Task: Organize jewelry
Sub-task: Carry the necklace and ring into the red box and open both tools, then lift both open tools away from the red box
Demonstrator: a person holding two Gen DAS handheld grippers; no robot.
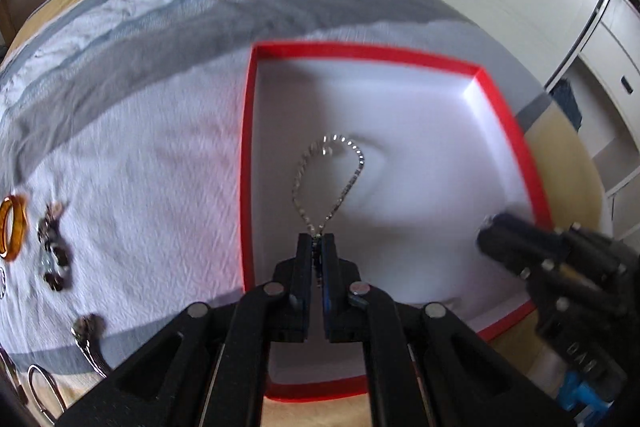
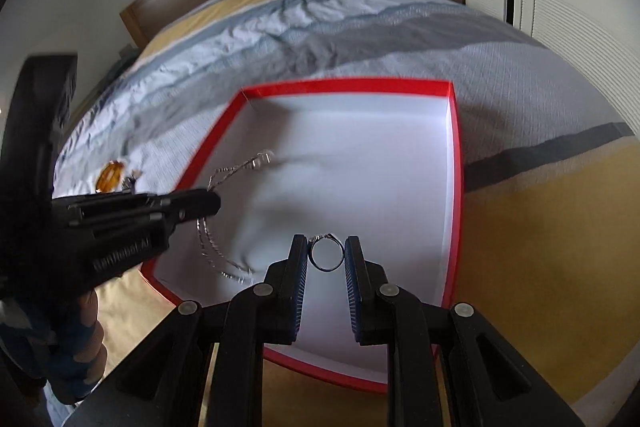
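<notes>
Fingers: L gripper (image 1: pixel 318 241) tight on chain (image 1: pixel 329 183), R gripper (image 2: pixel 327 253) clamping ring (image 2: pixel 327 253), over box (image 1: pixel 362 49).

Left gripper (image 1: pixel 318 239) pinched tight, right gripper (image 2: pixel 326 253) narrowly parted (both angled steeply downward).

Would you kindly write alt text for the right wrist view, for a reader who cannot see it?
The right claw grips a silver ring over a red box with a white inside, on a bed. At left, the left claw dangles a silver chain into the box.
</notes>
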